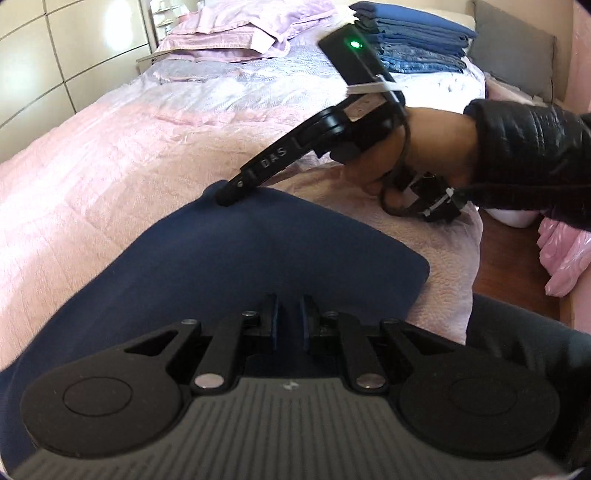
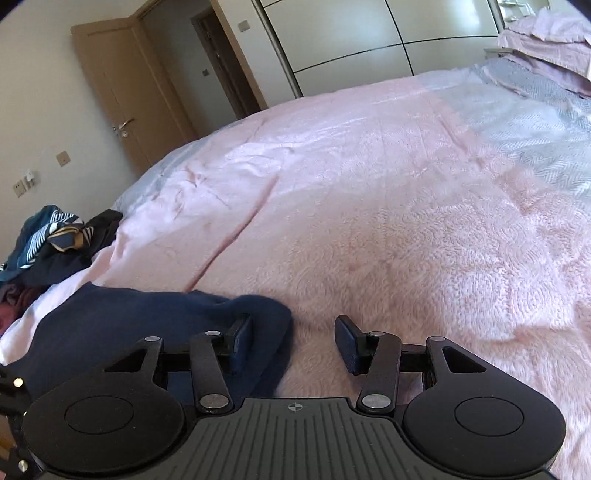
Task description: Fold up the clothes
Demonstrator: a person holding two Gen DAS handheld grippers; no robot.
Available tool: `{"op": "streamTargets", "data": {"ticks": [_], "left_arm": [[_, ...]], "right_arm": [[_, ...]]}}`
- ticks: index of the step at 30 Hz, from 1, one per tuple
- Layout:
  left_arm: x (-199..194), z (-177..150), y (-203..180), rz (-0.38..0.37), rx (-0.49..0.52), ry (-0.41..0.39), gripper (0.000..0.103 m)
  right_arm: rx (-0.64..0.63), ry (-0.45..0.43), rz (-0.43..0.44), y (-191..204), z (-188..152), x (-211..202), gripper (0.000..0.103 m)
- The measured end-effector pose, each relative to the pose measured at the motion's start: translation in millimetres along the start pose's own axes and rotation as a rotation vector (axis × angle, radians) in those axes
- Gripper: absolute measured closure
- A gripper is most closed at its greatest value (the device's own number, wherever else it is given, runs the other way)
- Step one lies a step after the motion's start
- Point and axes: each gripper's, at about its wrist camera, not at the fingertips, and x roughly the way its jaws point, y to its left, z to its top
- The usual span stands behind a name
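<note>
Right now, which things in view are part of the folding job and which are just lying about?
In play:
navy garment on the pink bedspread
left gripper, nearly closed over it
right gripper, open at its edge
stack of folded blue clothes
heap of unfolded clothes

Lying about:
lilac pillows
grey cushion
pink bag

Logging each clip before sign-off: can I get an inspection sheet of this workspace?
Surface: pink bedspread, rumpled.
Job's things: navy garment lying flat on the bed; folded blue stack at the far end.
Clutter: loose clothes heap at the bed's edge; pink bag on the floor.
Grippers: left gripper nearly closed over the garment, grip unclear; right gripper open, one finger on the garment's edge.
Cables: black cable beside the right hand.
Surroundings: wardrobe, door, pillows.
</note>
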Motion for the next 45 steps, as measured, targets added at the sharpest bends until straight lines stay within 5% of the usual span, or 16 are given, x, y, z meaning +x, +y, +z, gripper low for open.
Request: {"op": "streamTargets", "data": {"ticks": [6, 11, 16, 22, 25, 27, 31, 36, 41, 45], "left_arm": [[-13.0, 8.9, 2.5, -0.001, -0.01, -0.023, 0.093], [-17.5, 20.2, 42.0, 0.076, -0.066, -0.065, 0.093], [28.5, 27.5, 82.5, 0.05, -0.098, 0.008, 0.093], [55.1, 11.6, 115.9, 0.03, -0.157, 0.028, 0.09], [57.8, 6.8, 127.1, 0.086, -0.151, 0.04, 0.094], [60.4, 5.9, 137.6, 0.084, -0.172, 0.038, 0.087], [48.3, 3.3, 140.2, 0.1, -0.173, 0.028, 0.083], [12.1, -0.8, 138.9, 0.183, -0.215, -0.004, 0.089], [-35.7, -11.2, 117.4, 0.101, -0.294, -0.084, 0.087], [-15.4, -21.1, 93.8, 0.128, -0.192, 0.015, 0.087]], "right_arm": [[0.072, 0.001, 0.011, -4.1, 6.6, -6.6, 0.055], [0.07, -0.04, 0.005, 3.4, 8.9, -31.2, 0.054], [-0.042, -0.101, 0.016, 30.1, 13.7, -48.9, 0.055], [-0.24, 0.048, 0.097, 59.7, 10.8, -8.5, 0.055], [-0.249, 0.067, 0.082, 48.4, 10.7, 15.6, 0.071], [-0.225, 0.045, 0.035, 39.8, 16.4, 21.8, 0.082], [-0.15, 0.038, -0.008, 22.6, 21.0, 23.4, 0.082], [-0.131, -0.036, -0.043, 33.9, 19.1, -29.5, 0.082], [-0.096, -0.108, 0.052, 70.4, -9.8, -86.9, 0.082], [-0.109, -0.059, 0.114, 98.7, -61.2, -97.9, 0.081]]}}
